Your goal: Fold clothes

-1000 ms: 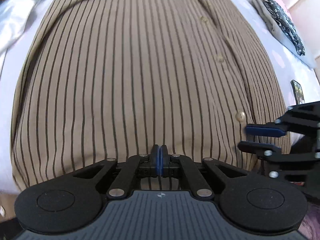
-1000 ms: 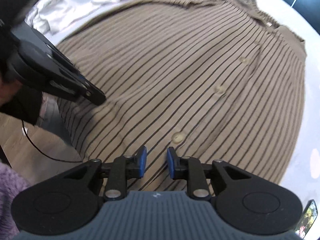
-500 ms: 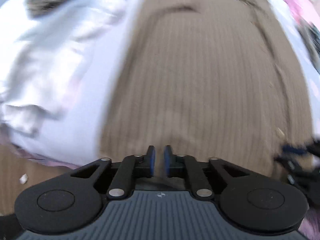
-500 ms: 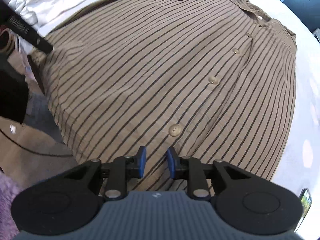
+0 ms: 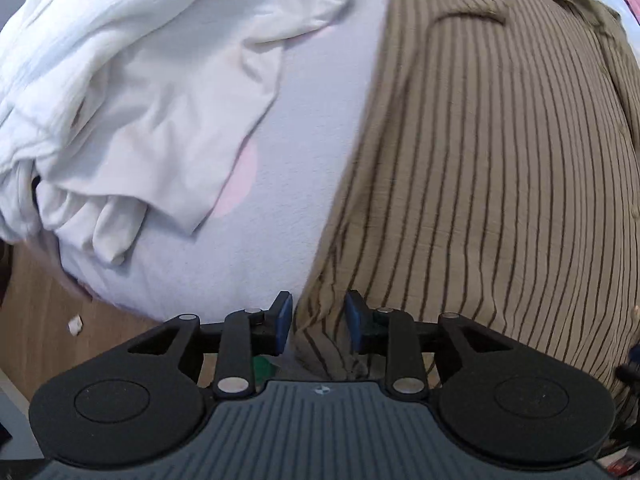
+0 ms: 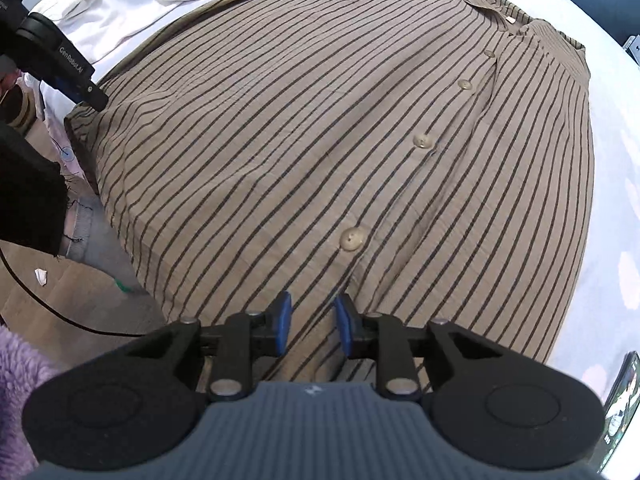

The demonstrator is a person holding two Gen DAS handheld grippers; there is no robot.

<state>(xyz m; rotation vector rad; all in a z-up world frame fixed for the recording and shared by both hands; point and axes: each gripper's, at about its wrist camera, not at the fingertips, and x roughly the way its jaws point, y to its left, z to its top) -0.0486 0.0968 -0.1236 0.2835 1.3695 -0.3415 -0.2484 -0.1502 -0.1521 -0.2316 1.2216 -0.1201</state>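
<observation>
Striped shirt (image 5: 500, 184) hem — parted jaws astride

A pale bed (image 5: 288, 184) with pink dots carries a striped shirt (image 6: 320, 152) beside crumpled white clothes (image 5: 132, 92).

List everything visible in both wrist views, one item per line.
striped shirt: one, tan with dark stripes, spread flat and buttoned on the bed
shirt buttons: four clearly visible, beige, in a row down the placket
white garments: a crumpled pile, white, on the bed to the shirt's left
bedsheet: one, pale lilac with pink dots, under the clothes
phone: one, dark, at the bed's right edge
floor: wooden, beside the bed, with a small white scrap
left hand-held gripper: black with blue pads, open, at the shirt's lower left corner
right hand-held gripper: black with blue pads, open, over the hem below the lowest button
</observation>
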